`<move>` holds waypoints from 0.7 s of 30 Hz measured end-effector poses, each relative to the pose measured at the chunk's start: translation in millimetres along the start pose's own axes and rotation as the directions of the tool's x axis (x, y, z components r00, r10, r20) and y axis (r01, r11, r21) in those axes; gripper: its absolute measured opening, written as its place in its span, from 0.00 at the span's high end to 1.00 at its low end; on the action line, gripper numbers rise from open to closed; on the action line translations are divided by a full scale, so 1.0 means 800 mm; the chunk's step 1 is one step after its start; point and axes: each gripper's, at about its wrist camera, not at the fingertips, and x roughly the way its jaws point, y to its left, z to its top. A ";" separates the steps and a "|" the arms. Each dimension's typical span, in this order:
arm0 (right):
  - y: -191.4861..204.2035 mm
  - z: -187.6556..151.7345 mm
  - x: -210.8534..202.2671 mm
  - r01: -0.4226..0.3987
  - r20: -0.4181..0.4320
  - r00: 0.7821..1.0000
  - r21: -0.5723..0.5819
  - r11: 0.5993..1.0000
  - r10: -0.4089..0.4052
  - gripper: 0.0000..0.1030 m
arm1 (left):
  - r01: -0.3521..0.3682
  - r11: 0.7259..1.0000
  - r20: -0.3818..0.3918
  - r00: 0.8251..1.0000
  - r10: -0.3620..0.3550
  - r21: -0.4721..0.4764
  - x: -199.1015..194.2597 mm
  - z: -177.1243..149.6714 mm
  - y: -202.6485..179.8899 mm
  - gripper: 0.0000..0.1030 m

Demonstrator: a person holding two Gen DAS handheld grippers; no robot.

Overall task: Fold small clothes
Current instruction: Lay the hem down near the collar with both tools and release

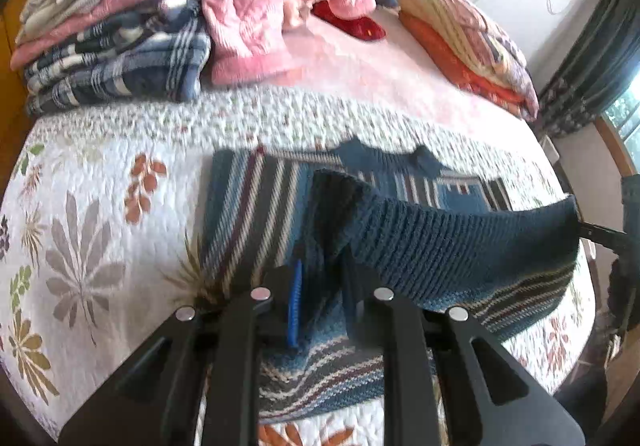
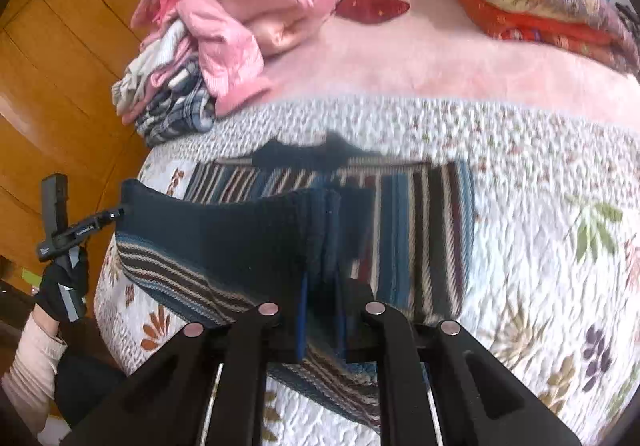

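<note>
A small blue striped knitted sweater (image 1: pixel 260 189) lies on the floral quilt, neck away from me. Its ribbed dark blue hem (image 1: pixel 440 238) is lifted off the bed and stretched between both grippers. My left gripper (image 1: pixel 320 298) is shut on the hem's left corner, blue pads pinching the knit. My right gripper (image 2: pixel 322 310) is shut on the hem's other corner, and the same sweater (image 2: pixel 420 213) spreads out beyond it. In the left wrist view the right gripper (image 1: pixel 596 234) shows at the far right edge. In the right wrist view the left gripper (image 2: pixel 100 219) shows at the left, held by a gloved hand (image 2: pixel 64 286).
A stack of folded clothes (image 1: pixel 112 37) with a pink quilted jacket (image 1: pixel 256 5) on it sits at the back left of the bed. Folded orange and patterned bedding (image 1: pixel 468 41) lies at the back right. A wooden wardrobe (image 2: pixel 60 85) stands left of the bed. White floral quilt (image 1: pixel 88 213) surrounds the sweater.
</note>
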 end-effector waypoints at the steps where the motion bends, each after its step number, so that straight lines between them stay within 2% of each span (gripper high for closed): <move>1: 0.002 0.009 0.000 0.015 0.008 1.000 -0.008 1.000 -0.015 0.89 | 0.002 1.000 0.018 1.000 -0.001 -0.013 0.003 0.009 0.001 0.85; 5: -0.002 0.058 0.011 0.050 0.037 0.998 -0.002 0.999 -0.050 0.89 | -0.006 1.000 0.058 0.998 0.007 -0.024 0.022 0.049 -0.001 0.86; 10: -0.024 0.113 0.055 0.107 0.018 0.994 0.034 0.994 -0.108 0.89 | -0.048 0.999 0.090 0.995 0.046 0.010 0.065 0.097 -0.006 0.86; 14: -0.053 0.135 0.107 0.152 -0.045 0.988 0.076 0.985 -0.149 0.89 | -0.088 0.996 0.028 0.996 0.087 0.030 0.126 0.107 -0.003 0.85; 17: -0.071 0.138 0.146 0.174 -0.089 0.982 0.100 0.980 -0.166 0.89 | -0.109 0.994 -0.026 0.994 0.110 0.027 0.169 0.101 0.003 0.85; 21: -0.090 0.136 0.182 0.197 -0.117 0.976 0.120 0.973 -0.184 0.89 | -0.126 0.992 -0.060 0.990 0.126 0.007 0.205 0.090 0.015 0.84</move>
